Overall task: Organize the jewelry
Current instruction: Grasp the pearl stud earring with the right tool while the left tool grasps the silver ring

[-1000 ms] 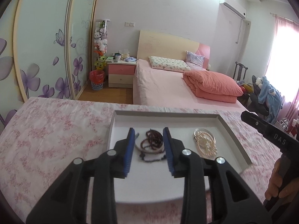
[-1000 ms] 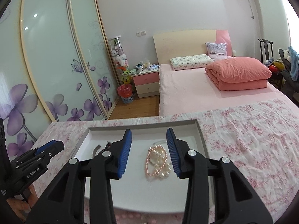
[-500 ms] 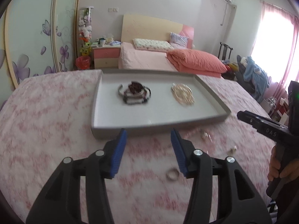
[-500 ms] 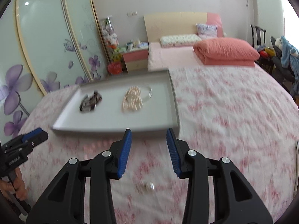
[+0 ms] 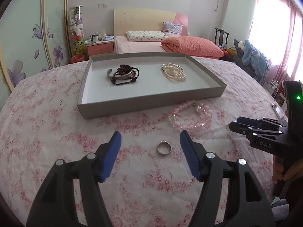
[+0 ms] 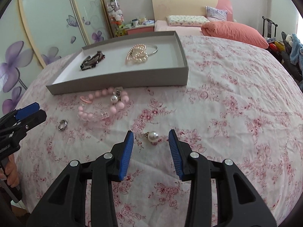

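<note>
Left gripper (image 5: 150,141): jaws opening, empty, straddling silver band ring (image 5: 164,148) on floral-cloth surface (image 5: 56,132); pre-grasp. Right gripper (image 6: 151,139): jaws part-open, empty, white pearl earring (image 6: 153,136) between tips. Grey shallow tray (image 5: 151,103) beyond both, likely destination.

Grey tray (image 5: 151,104) on white cloth (image 5: 47,132) with pink floral print. Pink beads (image 5: 191,117); silver ring (image 5: 164,148); blue pads (image 5: 111,157).
</note>
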A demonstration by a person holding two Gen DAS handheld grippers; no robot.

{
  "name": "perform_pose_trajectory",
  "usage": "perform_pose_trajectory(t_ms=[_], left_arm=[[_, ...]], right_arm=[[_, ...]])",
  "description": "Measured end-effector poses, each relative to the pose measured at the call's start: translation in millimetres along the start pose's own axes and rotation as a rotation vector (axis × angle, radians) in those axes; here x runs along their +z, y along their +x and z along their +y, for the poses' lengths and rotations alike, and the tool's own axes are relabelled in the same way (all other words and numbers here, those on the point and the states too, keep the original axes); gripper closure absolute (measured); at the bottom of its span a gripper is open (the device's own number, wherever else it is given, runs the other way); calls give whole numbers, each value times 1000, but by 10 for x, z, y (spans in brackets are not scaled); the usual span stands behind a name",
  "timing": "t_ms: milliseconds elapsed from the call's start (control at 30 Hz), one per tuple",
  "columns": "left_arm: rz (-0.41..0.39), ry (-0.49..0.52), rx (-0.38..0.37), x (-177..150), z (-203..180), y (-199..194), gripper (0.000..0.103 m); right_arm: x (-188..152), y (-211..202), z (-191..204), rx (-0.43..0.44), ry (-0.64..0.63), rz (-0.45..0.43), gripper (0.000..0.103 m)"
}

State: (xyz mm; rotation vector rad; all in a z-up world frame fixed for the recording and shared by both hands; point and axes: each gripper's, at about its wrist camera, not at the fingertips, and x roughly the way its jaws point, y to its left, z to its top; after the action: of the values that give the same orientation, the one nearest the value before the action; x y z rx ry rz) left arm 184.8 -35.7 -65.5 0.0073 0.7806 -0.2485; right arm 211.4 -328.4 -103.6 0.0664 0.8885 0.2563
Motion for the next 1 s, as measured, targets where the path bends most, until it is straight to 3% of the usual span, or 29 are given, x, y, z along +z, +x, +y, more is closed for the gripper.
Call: perform_pose_trajectory(t_ms=[267,367,700,1000], left_arm=[[17,33,11,-61,-85,52,37],[26,41,18,-79,-115,82,36],[67,80,52,-109,-225,222,36],[130,70,75,-105,-255,398,54]], right_arm=[[-18,26,71,-43,-41,-4,76],[-18,26,71,-63,-43,-3,86],[-16,15,28,-66,-33,-4,88],[-16,6,10,-63,-29,-4,88]])
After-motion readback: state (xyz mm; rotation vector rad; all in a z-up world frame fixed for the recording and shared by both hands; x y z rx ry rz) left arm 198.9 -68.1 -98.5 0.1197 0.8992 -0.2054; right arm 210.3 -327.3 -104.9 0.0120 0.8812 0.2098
